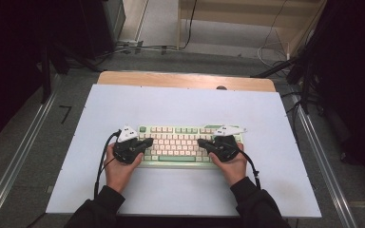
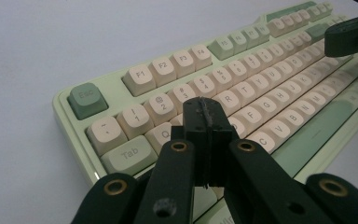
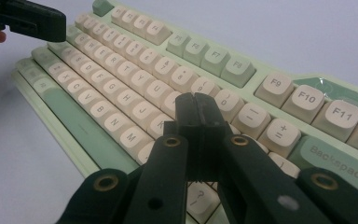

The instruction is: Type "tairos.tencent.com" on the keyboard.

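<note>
Pale-green keyboard [image 1: 178, 147] rests on a white counter [image 1: 180, 107]. Left gripper [image 2: 204, 112] and right gripper [image 3: 196, 108] hover over its keys (jaws pressed together, holding nothing).
</note>
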A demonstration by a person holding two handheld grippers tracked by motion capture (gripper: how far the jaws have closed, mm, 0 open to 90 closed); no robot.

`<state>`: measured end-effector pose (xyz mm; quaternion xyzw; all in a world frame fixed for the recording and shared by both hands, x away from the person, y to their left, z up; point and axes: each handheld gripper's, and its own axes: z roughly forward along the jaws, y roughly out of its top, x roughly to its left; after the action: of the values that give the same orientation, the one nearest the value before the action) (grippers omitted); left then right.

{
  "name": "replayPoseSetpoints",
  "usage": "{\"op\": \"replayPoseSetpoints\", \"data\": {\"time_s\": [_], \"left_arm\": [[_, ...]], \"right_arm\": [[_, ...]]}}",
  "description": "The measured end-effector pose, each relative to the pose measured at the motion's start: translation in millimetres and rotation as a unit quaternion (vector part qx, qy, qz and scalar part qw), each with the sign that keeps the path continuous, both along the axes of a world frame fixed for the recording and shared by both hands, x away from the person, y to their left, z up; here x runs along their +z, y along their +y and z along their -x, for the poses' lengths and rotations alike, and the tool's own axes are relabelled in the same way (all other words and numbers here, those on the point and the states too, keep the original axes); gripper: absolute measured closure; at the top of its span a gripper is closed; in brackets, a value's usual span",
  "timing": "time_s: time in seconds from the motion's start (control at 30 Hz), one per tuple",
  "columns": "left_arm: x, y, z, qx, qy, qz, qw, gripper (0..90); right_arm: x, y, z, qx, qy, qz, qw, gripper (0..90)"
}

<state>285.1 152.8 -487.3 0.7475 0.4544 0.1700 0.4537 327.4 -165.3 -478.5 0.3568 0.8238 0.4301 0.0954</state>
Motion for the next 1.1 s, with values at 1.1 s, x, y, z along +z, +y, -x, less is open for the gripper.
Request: {"op": "replayPoseSetpoints", "data": {"time_s": [1.1], "left_arm": [[0.2,1.5,0.5,0.012,0.000,0.020,0.9997,90.0]], "right_arm": [[-5.3,28.3,-14.4,0.006,0.000,0.011,0.9999,88.4]]}}
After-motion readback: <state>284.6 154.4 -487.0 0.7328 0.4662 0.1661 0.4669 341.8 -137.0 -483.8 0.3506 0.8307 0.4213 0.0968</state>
